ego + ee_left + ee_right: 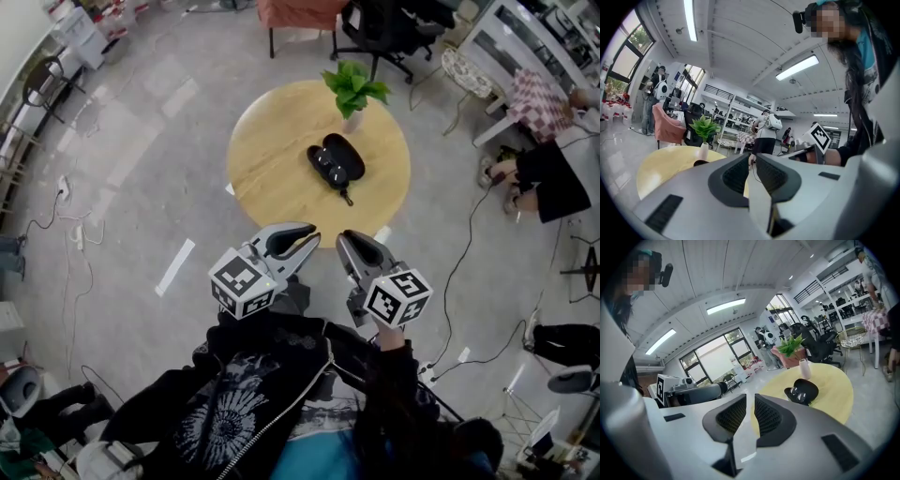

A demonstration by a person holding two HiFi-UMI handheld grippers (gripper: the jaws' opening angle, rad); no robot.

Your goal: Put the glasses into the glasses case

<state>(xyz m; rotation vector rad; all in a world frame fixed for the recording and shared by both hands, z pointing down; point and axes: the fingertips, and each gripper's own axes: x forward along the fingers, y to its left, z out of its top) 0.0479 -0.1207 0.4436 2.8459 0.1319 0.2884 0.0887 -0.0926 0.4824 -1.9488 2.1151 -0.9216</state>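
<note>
A black glasses case [336, 159] lies open on the round wooden table [272, 150], with the dark glasses [324, 159] lying inside it. The right gripper view shows the case [802, 391] beyond the jaws, lenses facing up. In the left gripper view only a dark sliver of the case [700, 163] shows over the jaw. Both grippers hover short of the table's near edge, well apart from the case. My left gripper [314, 239] [753, 161] has its pads almost together with nothing between them. My right gripper [345, 242] [750, 401] looks the same, empty.
A green plant in a white vase [354, 89] stands on the table just behind the case. A thin black strap [345, 195] trails from the case toward me. An office chair [384, 28] is beyond the table, a seated person [548, 169] to the right, and cables [469, 253] on the floor.
</note>
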